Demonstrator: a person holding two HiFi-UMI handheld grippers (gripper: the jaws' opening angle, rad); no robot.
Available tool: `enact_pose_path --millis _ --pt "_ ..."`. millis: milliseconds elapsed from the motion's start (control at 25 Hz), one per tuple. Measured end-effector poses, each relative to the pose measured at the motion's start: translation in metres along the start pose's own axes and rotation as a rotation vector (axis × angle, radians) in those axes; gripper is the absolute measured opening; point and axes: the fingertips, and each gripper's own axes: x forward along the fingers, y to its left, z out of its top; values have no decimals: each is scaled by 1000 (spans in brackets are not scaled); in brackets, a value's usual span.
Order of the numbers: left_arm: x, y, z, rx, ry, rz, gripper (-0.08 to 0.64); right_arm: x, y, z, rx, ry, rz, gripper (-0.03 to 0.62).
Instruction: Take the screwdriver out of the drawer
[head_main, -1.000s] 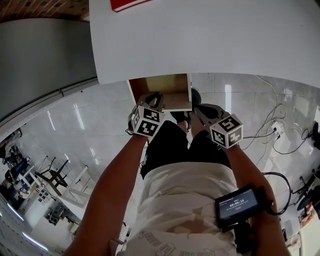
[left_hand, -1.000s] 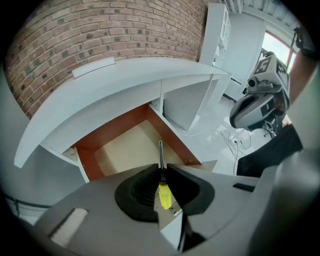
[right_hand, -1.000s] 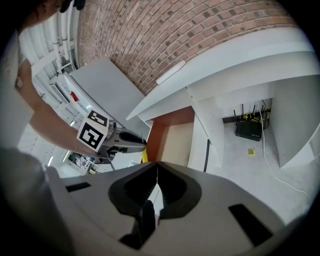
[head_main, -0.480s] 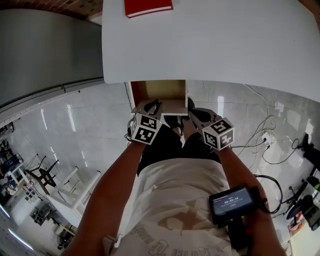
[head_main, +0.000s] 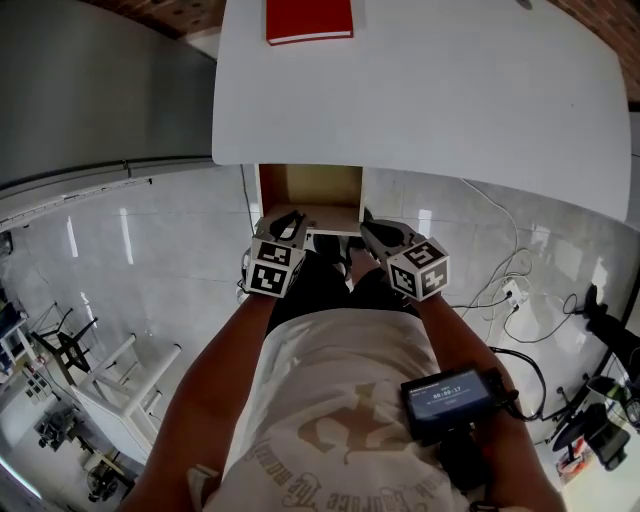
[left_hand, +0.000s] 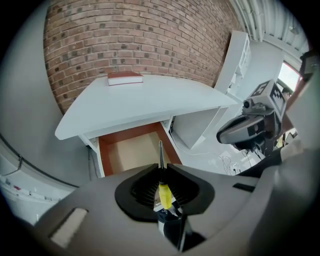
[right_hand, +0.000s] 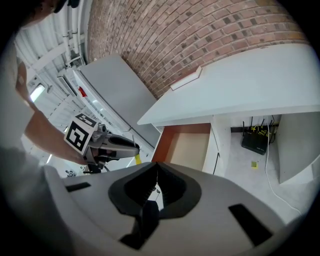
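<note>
Left gripper (left_hand: 160, 167) has the screwdriver (left_hand: 163, 192) pinched by its yellow handle, shaft sticking out past the tips, clear above the open drawer (left_hand: 131, 152)! Right gripper (right_hand: 156, 167) is pressed together on nothing, just beside it. From the head view the tool can't be made out between the jaws; the left gripper view shows the grip, the right only a yellow sliver.

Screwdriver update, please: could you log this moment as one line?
left tool: shut on screwdriver | right tool: shut, empty | drawer: open
</note>
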Motion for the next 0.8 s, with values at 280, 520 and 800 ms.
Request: enact_pose_path --millis 280,520,800 --pt "-22 -6 9 -44 -60 16 52 -3 15 6 -45 5 21 6" --pt "-40 -8 16 -108 -118 29 52 -8 26 17 -89 4 36 6" --pt "-69 -2 10 -174 -175 53 52 -11 42 25 -142 8 45 6"
